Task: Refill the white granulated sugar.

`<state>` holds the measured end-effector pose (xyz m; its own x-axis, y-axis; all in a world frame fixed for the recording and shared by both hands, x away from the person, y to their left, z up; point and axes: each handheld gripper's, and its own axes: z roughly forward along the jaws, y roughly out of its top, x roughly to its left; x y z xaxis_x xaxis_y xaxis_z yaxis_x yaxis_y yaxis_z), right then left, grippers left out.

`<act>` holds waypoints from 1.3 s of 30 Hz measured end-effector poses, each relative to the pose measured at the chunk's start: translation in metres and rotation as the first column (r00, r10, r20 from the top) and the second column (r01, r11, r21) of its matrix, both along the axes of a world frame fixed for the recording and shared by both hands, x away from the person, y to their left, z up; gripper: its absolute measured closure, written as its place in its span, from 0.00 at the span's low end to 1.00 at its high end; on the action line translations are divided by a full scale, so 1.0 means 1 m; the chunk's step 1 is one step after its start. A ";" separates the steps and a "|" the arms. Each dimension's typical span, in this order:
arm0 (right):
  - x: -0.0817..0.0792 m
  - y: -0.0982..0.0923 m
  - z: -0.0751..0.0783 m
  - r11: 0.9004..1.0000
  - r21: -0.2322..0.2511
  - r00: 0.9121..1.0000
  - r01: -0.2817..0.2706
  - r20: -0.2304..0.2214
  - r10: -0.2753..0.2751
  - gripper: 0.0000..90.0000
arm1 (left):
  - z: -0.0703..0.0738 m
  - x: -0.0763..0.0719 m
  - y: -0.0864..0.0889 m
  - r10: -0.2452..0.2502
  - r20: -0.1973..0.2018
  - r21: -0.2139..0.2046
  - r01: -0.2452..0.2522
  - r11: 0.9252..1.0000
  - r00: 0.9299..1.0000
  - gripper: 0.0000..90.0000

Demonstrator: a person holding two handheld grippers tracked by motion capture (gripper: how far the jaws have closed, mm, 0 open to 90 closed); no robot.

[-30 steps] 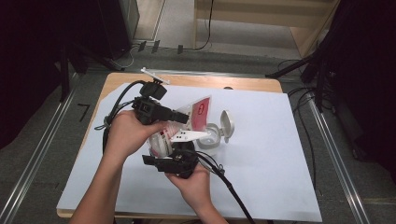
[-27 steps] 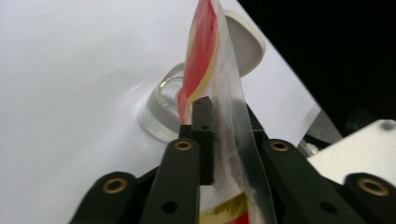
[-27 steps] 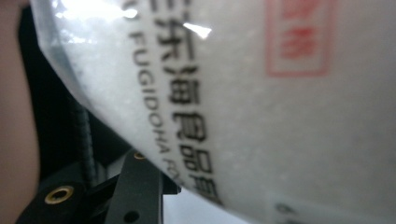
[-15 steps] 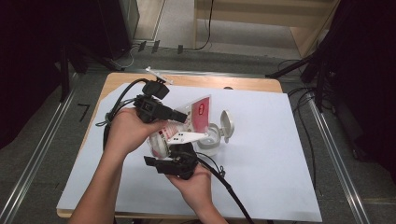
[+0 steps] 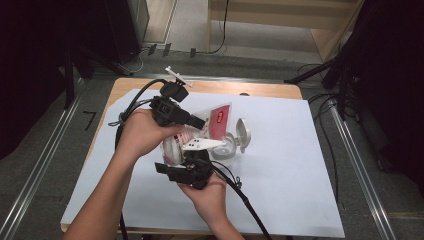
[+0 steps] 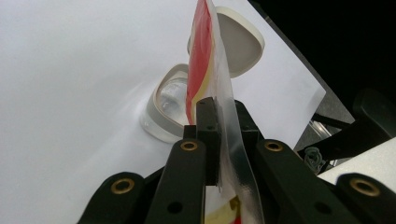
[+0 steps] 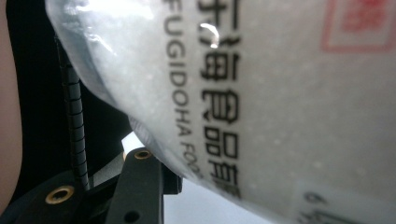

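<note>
A clear plastic bag (image 5: pixel 218 120) with a red label and white granules is held up between the two grippers over the table's middle. My left gripper (image 5: pixel 200 122) is shut on the bag's flat top edge (image 6: pixel 201 51), its jaws pinching the film (image 6: pixel 222 126). My right gripper (image 5: pixel 192 161) comes from below and is shut on the bag's full lower body (image 7: pixel 280 93); one black finger (image 7: pixel 140 186) shows pressed against it. Just past the bag stands a clear container (image 5: pixel 227 148) with a white rim (image 6: pixel 161 109) and its flip lid (image 5: pixel 243 134) open.
A white sheet (image 5: pixel 300 165) covers the wooden table (image 5: pixel 270 91). Black cables trail from both grippers toward the left and the near edge. Metal rails and dark equipment flank the table on the floor.
The left hand and the bag's top have shifted very slightly. The right hand has stayed where it was.
</note>
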<state>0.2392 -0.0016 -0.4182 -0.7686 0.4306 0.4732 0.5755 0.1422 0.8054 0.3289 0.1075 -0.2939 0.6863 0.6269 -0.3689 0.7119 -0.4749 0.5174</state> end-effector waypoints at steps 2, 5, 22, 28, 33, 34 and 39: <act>0.001 0.000 0.001 1.000 0.006 1.000 0.003 -0.005 -0.003 0.68 | 0.001 0.002 -0.001 -0.013 0.001 0.013 0.013 1.000 1.000 0.96; 0.001 -0.001 0.002 1.000 0.011 1.000 0.004 -0.012 -0.004 0.68 | 0.001 0.003 -0.003 -0.021 0.001 0.013 0.021 1.000 1.000 0.96; 0.002 -0.001 0.006 1.000 0.010 1.000 -0.007 0.016 0.007 0.70 | 0.009 0.006 -0.010 -0.046 0.003 0.072 0.046 0.996 0.999 0.95; 0.002 -0.001 0.007 1.000 0.013 1.000 -0.007 0.017 0.007 0.71 | 0.009 0.007 -0.011 -0.045 0.004 0.065 0.045 0.997 0.999 0.96; 0.002 0.000 0.008 1.000 0.021 1.000 -0.012 0.017 0.011 0.71 | 0.010 0.008 -0.011 -0.049 0.007 0.078 0.048 0.996 0.999 0.95; 0.002 -0.001 0.009 1.000 0.019 1.000 -0.011 0.014 0.011 0.71 | 0.010 0.008 -0.011 -0.050 0.010 0.078 0.049 0.996 0.999 0.96; 0.002 -0.001 0.010 1.000 0.018 1.000 -0.013 0.010 0.013 0.71 | 0.010 0.008 -0.013 -0.043 0.010 0.077 0.042 0.996 0.999 0.96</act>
<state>0.2413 -0.0026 -0.4085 -0.7788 0.4116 0.4733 0.5657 0.1351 0.8135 0.3372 0.0948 -0.2838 0.7169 0.6232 -0.3126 0.6842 -0.5429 0.4869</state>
